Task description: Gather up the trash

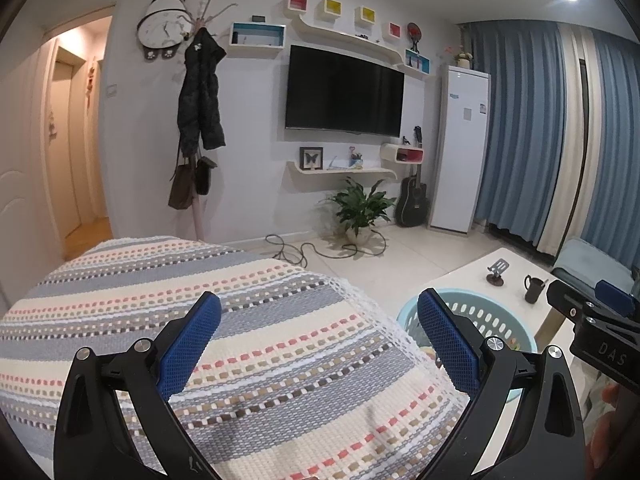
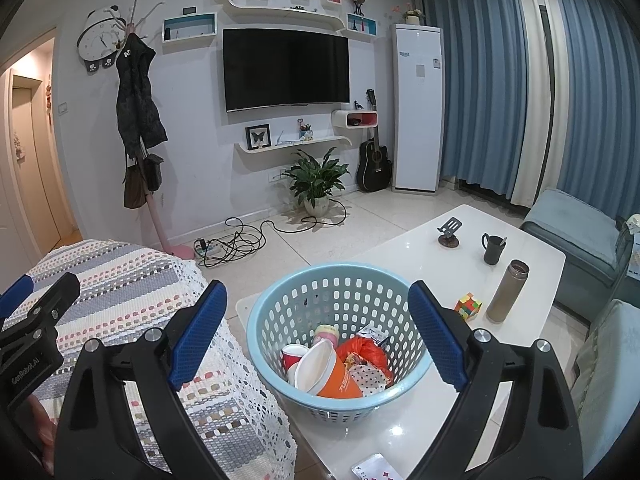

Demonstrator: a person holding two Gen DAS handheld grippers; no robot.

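Trash [image 2: 340,364] — cups, wrappers — sits piled in the blue basket [image 2: 280,292] on the white table [image 2: 420,252]. Left gripper [image 1: 318,338] and right gripper [image 2: 316,332] hover near the basket, fingers apart, holding nothing — probably ready for more.

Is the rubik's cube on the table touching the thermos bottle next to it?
Apart. The right wrist view shows bare white tabletop between the rubik's cube and the base of the thermos bottle.

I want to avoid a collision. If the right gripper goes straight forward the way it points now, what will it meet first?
Most likely the blue basket on the white table. It sits between the open fingers of the right gripper, already holding trash. Depth is unclear in this fisheye view, so whether it would hit the near rim or pass above is uncertain.
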